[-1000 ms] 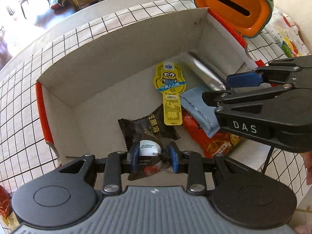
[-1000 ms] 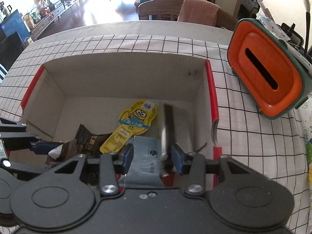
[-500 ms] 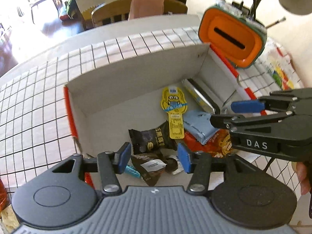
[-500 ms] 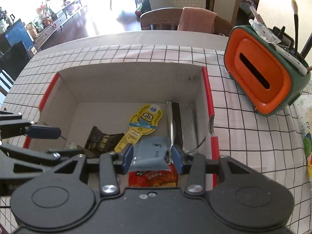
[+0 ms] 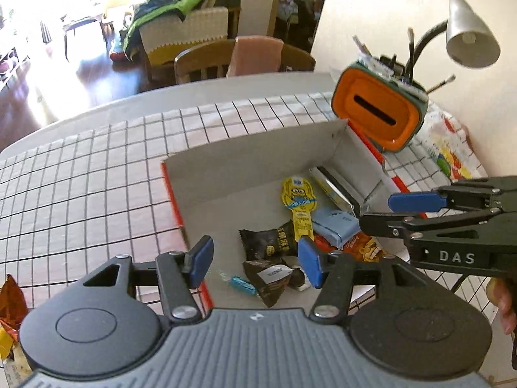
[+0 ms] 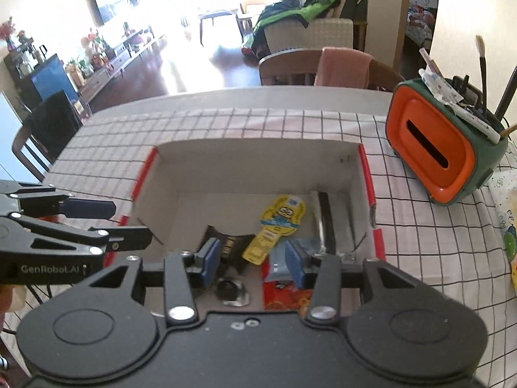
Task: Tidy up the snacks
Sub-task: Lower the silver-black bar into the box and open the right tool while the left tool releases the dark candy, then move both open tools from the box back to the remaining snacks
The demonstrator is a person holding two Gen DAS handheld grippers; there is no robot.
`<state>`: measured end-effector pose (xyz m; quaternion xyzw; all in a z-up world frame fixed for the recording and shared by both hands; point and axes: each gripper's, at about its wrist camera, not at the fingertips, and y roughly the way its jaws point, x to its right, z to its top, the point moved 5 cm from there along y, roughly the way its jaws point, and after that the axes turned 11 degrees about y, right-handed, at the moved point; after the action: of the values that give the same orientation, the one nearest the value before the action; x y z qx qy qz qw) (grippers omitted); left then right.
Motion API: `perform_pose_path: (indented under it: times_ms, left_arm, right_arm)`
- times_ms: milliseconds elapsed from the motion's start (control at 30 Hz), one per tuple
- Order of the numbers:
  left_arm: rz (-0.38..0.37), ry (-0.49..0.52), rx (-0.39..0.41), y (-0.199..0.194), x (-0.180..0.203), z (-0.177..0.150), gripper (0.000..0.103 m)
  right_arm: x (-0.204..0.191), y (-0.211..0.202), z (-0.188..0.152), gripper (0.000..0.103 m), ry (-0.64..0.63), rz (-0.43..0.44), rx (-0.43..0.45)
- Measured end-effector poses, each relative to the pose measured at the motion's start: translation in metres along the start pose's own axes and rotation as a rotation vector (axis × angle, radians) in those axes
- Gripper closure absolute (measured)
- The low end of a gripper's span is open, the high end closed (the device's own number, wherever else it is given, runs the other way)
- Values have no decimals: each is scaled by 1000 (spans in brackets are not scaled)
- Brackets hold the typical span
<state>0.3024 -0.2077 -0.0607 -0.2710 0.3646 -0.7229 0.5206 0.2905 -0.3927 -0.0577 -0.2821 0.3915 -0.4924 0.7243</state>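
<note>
An open cardboard box (image 5: 245, 168) with red edges holds several snacks: a yellow Minion packet (image 5: 299, 205), a black packet (image 5: 268, 242), a dark packet with a white label (image 5: 269, 278), a blue packet (image 5: 332, 226), an orange-red packet (image 5: 362, 247) and a silver packet (image 5: 332, 187). My left gripper (image 5: 255, 263) is open and empty above the box's near left corner. My right gripper (image 6: 253, 260) is open and empty above the box's near edge. The box (image 6: 255, 158) and the Minion packet (image 6: 278, 223) also show in the right wrist view.
An orange and green tissue holder with brushes (image 6: 442, 148) stands right of the box, also in the left wrist view (image 5: 378, 116). A desk lamp (image 5: 468, 38) is behind it. Snack wrappers (image 5: 9, 304) lie at the far left. Chairs (image 6: 310, 64) stand beyond the checked tablecloth (image 5: 80, 187).
My left gripper let go of the dark labelled packet into the box, opened and pulled back upward. My right gripper opened wider and rose away from the blue packet.
</note>
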Motion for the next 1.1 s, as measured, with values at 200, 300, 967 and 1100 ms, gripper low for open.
perform_pose_path:
  times_ms: [200,300,967,1100]
  left_arm:
    - [19,-13,55,-27,-18,-10,40]
    - [28,-25,80,-41,-30,-20,36]
    - [133,-93,172,-111,-147,-118,17]
    - [136,-126,170,-118,-178,-143,16]
  right_arm:
    - [-22,-17,-6,54,37,48,41]
    - [-37,-22,-12,45,29,73,54]
    - [-155,8,-58,1,11,144,48]
    - [-182,15,-65,0,2,151,45]
